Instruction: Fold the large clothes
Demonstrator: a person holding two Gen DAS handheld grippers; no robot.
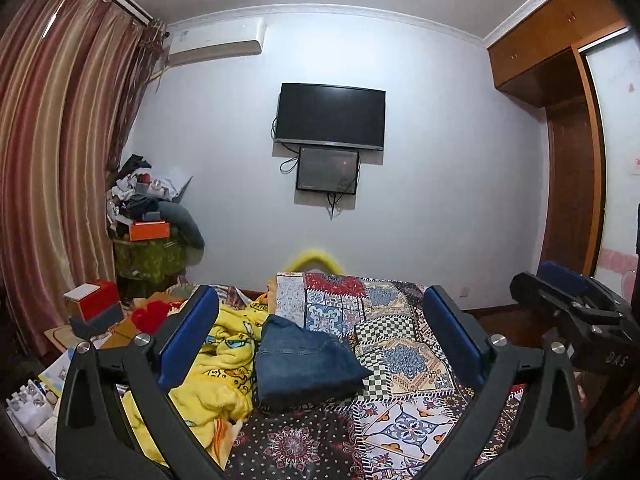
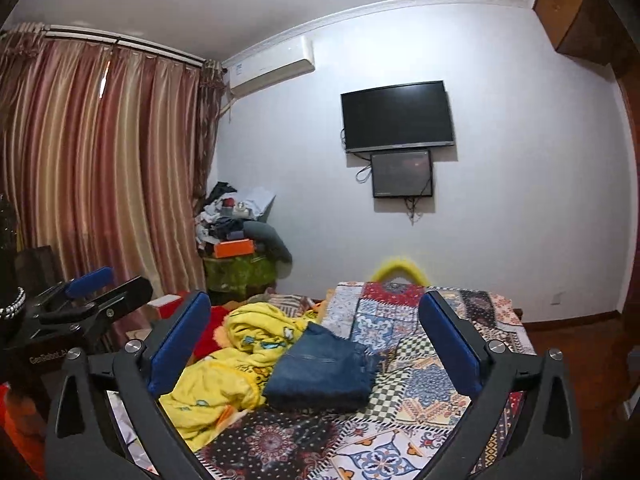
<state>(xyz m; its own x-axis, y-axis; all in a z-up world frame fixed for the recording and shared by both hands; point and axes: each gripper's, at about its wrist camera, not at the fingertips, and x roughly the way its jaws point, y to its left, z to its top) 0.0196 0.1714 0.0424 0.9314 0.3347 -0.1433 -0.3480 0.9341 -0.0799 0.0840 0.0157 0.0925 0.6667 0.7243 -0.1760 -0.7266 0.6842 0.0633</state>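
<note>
folded jeans [image 1: 304, 364] lie on the bed [image 1: 404, 364] ahead, below both grippers, left [image 1: 320, 336] and right [image 2: 316, 340], fingers apart, empty

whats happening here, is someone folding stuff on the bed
Yes, it looks that way. A person holds a gripper in each hand above a bed with a patchwork bedspread. A pair of blue jeans lies folded into a compact stack on it, beside a crumpled yellow cartoon blanket. Both the left gripper and the right gripper are open, holding nothing, clear of the jeans.
</note>
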